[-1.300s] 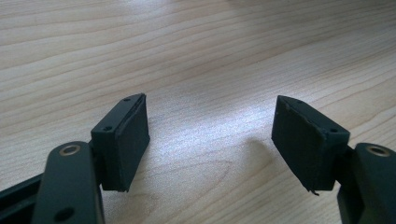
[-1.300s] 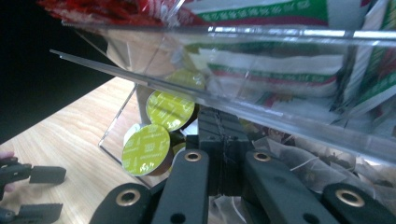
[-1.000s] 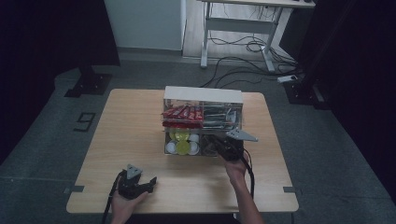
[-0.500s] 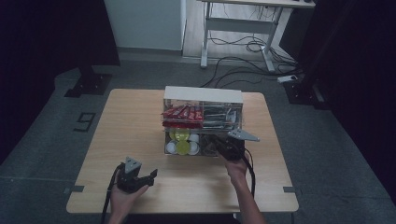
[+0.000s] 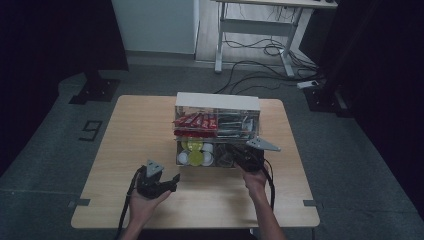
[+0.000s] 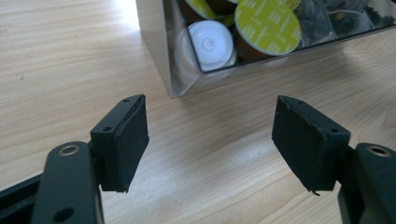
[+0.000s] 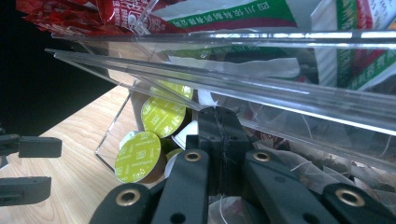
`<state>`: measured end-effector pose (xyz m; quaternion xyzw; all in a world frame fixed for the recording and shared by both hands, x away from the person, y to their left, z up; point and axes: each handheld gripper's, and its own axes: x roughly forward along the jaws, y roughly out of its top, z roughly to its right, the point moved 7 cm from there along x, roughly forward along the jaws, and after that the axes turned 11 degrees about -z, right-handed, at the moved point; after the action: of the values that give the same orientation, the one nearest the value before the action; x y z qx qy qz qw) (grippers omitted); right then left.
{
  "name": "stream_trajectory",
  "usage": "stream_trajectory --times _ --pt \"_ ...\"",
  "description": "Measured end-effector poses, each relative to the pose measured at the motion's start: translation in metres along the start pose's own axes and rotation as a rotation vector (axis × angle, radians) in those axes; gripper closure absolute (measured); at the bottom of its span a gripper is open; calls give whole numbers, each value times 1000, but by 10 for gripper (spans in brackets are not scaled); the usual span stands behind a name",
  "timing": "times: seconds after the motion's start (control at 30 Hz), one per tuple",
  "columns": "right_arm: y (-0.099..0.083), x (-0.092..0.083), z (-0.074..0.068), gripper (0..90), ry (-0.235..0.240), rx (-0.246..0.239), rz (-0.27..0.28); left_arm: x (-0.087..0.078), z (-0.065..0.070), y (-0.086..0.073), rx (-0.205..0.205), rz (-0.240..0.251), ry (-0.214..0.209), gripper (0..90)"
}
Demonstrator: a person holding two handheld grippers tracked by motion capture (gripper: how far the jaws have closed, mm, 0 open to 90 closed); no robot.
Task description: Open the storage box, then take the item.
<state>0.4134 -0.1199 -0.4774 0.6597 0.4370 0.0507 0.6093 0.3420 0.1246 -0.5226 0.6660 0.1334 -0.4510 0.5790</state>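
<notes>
A rectangular table with a light wooden top (image 5: 130, 130) is seen from above, and a clear acrylic organiser box with two levels (image 5: 217, 129) stands near its middle. In the upper level, red snack packets (image 5: 195, 121) are laid at the left and green-and-white sachets (image 7: 224, 14) at the right. In the lower level, round capsules with yellow-green lids (image 6: 267, 25) are gathered at the left, next to a capsule with a white lid (image 6: 211, 43). The right part of the lower level is filled with translucent tea bags (image 7: 299, 163).

The right gripper (image 7: 218, 140) is placed at the near right side of the box, and its tip is pushed into the lower level, among the tea bags and just beside the yellow-green capsules. Its two jaws are pressed together. Whether a tea bag is caught between them cannot be told, because the tip is partly hidden.

The left gripper (image 5: 159, 181) is held above the near left part of the table, apart from the box. Its jaws are spread wide with nothing between them, and they are pointed toward the near left corner of the box.
</notes>
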Motion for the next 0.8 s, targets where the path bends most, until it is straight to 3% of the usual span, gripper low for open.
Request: stream_trajectory --times 0.43,0.8 --pt "0 0 0 892 -2 1 2 7 15 18 30 11 4 278" --pt "-1 -1 3 892 3 -1 3 12 25 35 29 23 1 280"
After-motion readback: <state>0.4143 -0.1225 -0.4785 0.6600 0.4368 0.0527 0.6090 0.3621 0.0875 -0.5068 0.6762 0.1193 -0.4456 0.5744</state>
